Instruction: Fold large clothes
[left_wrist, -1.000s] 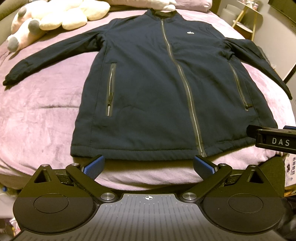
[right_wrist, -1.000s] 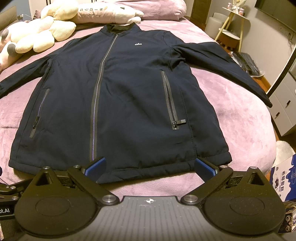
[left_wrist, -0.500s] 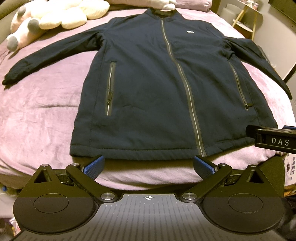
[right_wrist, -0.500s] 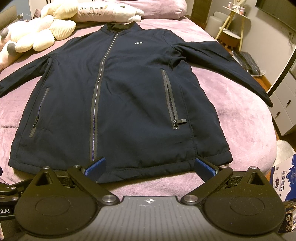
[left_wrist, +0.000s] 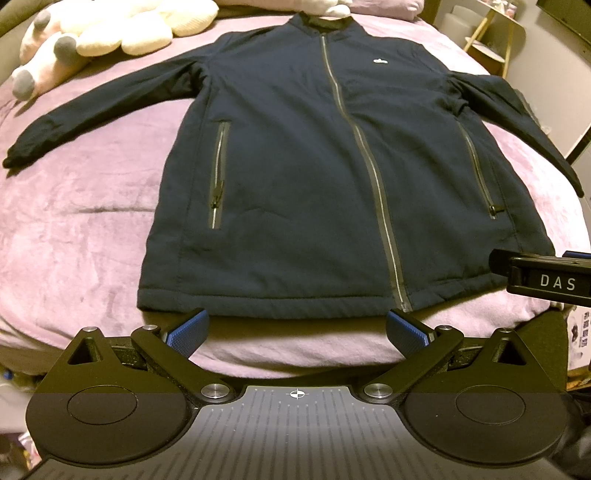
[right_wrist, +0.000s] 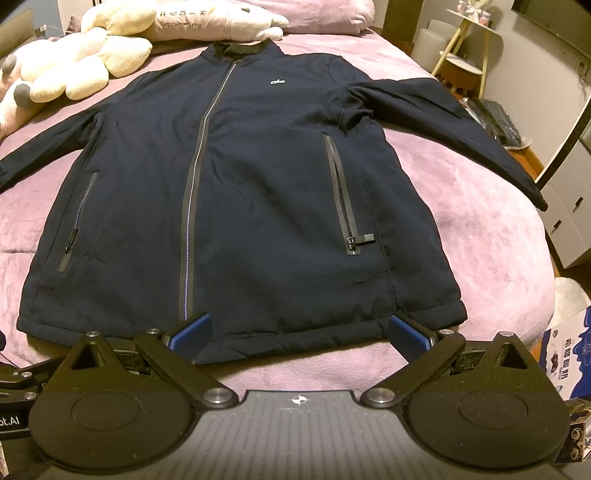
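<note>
Jacket (left_wrist: 314, 177) laid flat on the bed (left_wrist: 74, 229), front up.
Collar toward the pillow (right_wrist: 317, 14) at the head, hem toward the bed's near edge; sleeves spread left and right; plush toys (right_wrist: 74, 70) behind the left sleeve; a side table (right_wrist: 461, 48) stands beyond the bed's right side.

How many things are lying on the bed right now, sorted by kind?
Navy zip jacket: 1
Plush toys: cannot tell, several heaped together
Printed cushion: 1
Pink pillow: 1
Total: 3, plus the plush heap
</note>
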